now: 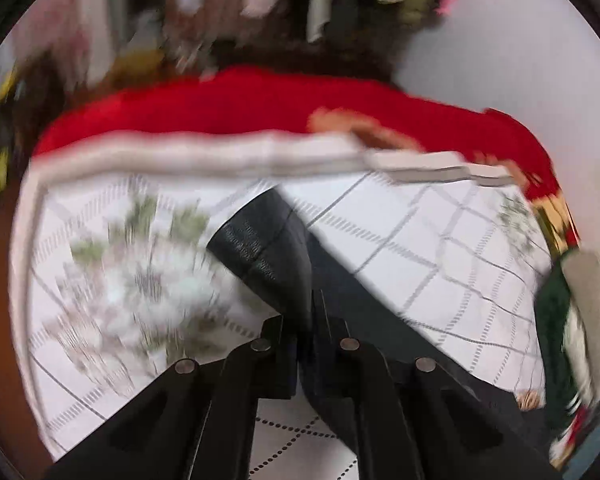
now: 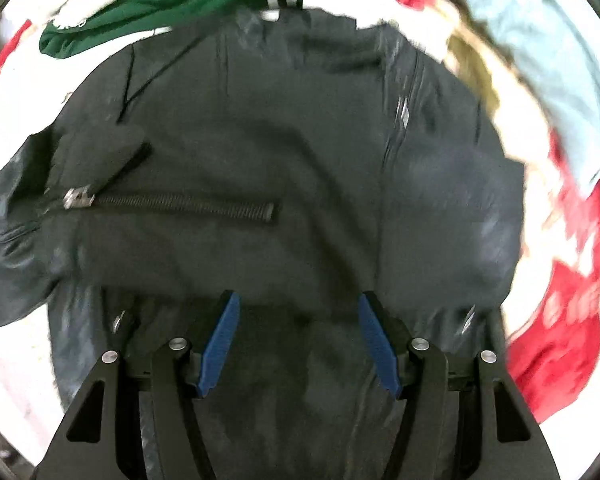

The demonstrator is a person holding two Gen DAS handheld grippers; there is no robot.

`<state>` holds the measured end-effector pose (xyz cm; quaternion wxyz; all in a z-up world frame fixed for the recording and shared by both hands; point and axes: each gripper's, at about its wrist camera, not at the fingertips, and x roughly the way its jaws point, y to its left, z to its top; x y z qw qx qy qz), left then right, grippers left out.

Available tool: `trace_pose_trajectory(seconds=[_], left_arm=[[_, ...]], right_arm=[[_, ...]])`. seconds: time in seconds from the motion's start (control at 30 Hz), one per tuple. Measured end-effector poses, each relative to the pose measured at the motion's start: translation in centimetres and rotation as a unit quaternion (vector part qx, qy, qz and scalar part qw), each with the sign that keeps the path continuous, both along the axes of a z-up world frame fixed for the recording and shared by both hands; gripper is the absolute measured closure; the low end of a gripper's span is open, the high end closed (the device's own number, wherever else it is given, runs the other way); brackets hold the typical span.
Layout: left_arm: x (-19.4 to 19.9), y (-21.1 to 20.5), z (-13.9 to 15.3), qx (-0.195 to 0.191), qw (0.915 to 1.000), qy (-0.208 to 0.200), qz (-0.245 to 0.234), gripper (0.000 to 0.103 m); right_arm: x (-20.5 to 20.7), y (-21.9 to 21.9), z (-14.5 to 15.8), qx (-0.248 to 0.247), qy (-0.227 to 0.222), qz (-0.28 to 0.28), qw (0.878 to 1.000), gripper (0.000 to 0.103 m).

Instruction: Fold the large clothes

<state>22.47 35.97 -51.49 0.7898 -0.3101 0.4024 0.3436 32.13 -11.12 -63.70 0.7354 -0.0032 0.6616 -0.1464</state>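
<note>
Since my left gripper (image 1: 304,320) is pinched tight on a sleeve of the black jacket (image 2: 260,160) lying on the white checked cloth (image 1: 420,248), and my right gripper (image 2: 298,336) hangs apart above it, the slippery sleeve could slide out.

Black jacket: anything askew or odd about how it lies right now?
Yes. One sleeve is pinched in the shut left gripper, not lying flat; the black jacket is rumpled, its slanted zipper unzipped. Right gripper hovers open.
</note>
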Motion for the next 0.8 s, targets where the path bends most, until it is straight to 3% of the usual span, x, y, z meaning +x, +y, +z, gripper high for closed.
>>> trace_pose_trajectory(seconds=[0.07, 0.1, 0.23, 0.37, 0.47, 0.57, 0.6, 0.63, 0.7, 0.8], left_arm=[[1.0, -1.2, 1.9, 0.03, 0.9991, -0.002, -0.03, 0.101], [1.8, -2.3, 3.2, 0.044, 0.9975, -0.008, -0.055, 0.101], [4.6, -6.7, 6.8, 0.095, 0.9855, -0.025, -0.139, 0.101], [6.9, -12.7, 10.0, 0.147, 0.9599, -0.046, -0.234, 0.101], [8.2, -17.9, 11.7, 0.154, 0.9362, -0.063, -0.31, 0.102], [9.3, -24.6, 13.2, 0.16, 0.9037, -0.08, -0.389, 0.102], [9.5, -27.9, 13.8, 0.159, 0.8878, -0.09, -0.422, 0.102], [9.5, -29.4, 14.0, 0.155, 0.8802, -0.096, -0.438, 0.102], [9.6, -35.3, 14.7, 0.127, 0.8563, -0.111, -0.488, 0.102], [10.0, -42.4, 14.1, 0.077, 0.8281, -0.112, -0.544, 0.102]], right_arm=[[1.6, 0.6, 0.3, -0.031, -0.021, 0.008, 0.999, 0.018], [2.4, 0.9, 0.5, -0.039, -0.025, 0.013, 0.999, 0.015], [5.0, 1.3, -0.3, -0.031, -0.023, 0.015, 0.999, 0.015], [5.4, 0.1, -0.8, -0.015, -0.027, 0.005, 0.999, 0.011], [4.7, -2.5, -0.4, 0.016, -0.036, -0.024, 0.999, 0.009], [3.1, -6.2, -0.5, 0.054, -0.035, -0.066, 0.996, 0.009], [2.5, -7.4, -0.5, 0.059, -0.035, -0.078, 0.995, 0.009], [1.8, -8.9, -0.5, 0.065, -0.034, -0.091, 0.993, 0.009], [0.0, -11.9, -0.4, 0.072, -0.033, -0.121, 0.989, 0.009], [-3.1, -16.6, -0.5, 0.083, -0.025, -0.165, 0.982, 0.009]])
